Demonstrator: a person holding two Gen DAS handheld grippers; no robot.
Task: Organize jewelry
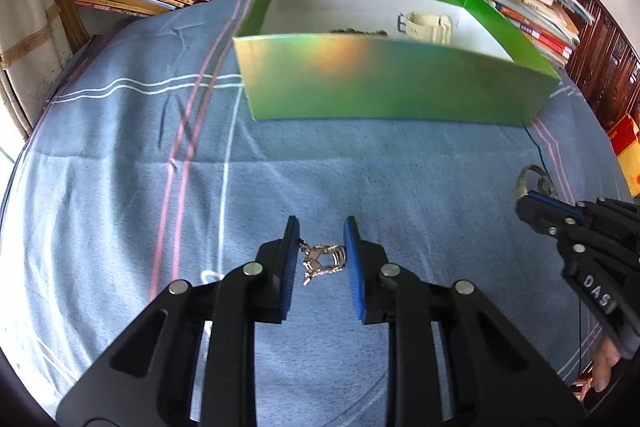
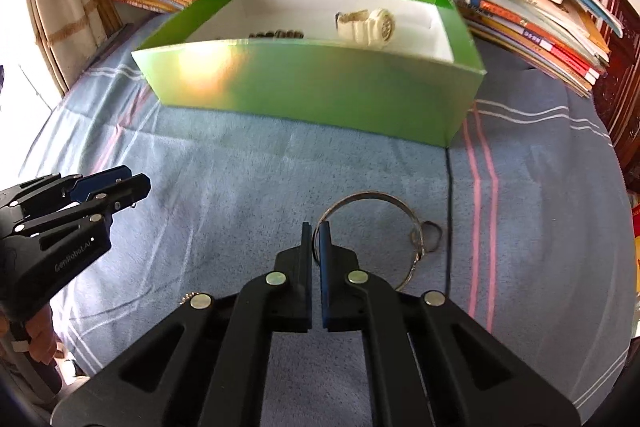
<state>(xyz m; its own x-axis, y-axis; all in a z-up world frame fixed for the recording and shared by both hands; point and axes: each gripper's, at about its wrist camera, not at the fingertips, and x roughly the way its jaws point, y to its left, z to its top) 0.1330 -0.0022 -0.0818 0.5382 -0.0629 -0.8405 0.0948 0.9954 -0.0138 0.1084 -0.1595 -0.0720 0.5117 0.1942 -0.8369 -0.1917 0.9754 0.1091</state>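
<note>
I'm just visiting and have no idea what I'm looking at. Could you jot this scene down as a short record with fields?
Surface: blue striped bedsheet
Container: green box, open top
Already in box: cream watch, dark beaded bracelet
Left tool: pads on either side of a small silver trinket, touching it
Right tool: shut on a thin metal bangle
Background: stacked books

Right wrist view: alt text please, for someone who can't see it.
The right gripper is shut on the rim of a thin metal bangle lying on a blue striped cloth. Beyond it stands an open green box holding a cream watch and a dark beaded bracelet; the left gripper shows at left.
</note>
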